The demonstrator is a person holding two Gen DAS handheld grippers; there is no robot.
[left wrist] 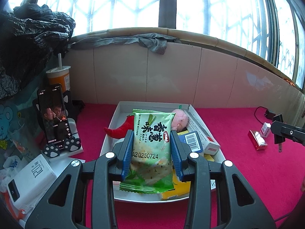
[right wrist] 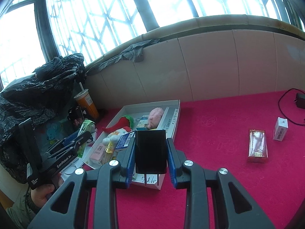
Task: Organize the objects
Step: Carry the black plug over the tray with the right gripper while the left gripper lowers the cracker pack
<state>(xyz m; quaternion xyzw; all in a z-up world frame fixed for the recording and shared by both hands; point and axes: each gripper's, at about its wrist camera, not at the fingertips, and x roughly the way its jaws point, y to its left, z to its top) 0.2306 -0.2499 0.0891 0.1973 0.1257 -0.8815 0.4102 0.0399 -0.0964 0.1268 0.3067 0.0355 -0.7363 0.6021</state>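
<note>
box (left wrist: 111, 133) on the red mat already has most of it: chili plush, pink plush, small cartons. left gripper (left wrist: 151, 153) clamped on a green cracker pack (left wrist: 150, 148), held over the box. right gripper (right wrist: 150, 152) clamped on a black charger (right wrist: 150, 150), above the box's near edge. left on the mat: red pack (right wrist: 257, 145), white carton (right wrist: 280, 128), corded adapter (right wrist: 301, 101). roughly two-thirds done, by my guess.

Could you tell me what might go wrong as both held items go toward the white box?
1. The white box already looks crowded, so the green cracker packet in the left gripper may perch on top and slide off.
2. The black charger in the right gripper has bare prongs that could snag the packaging.
3. Both grippers converge, so they might collide.
</note>
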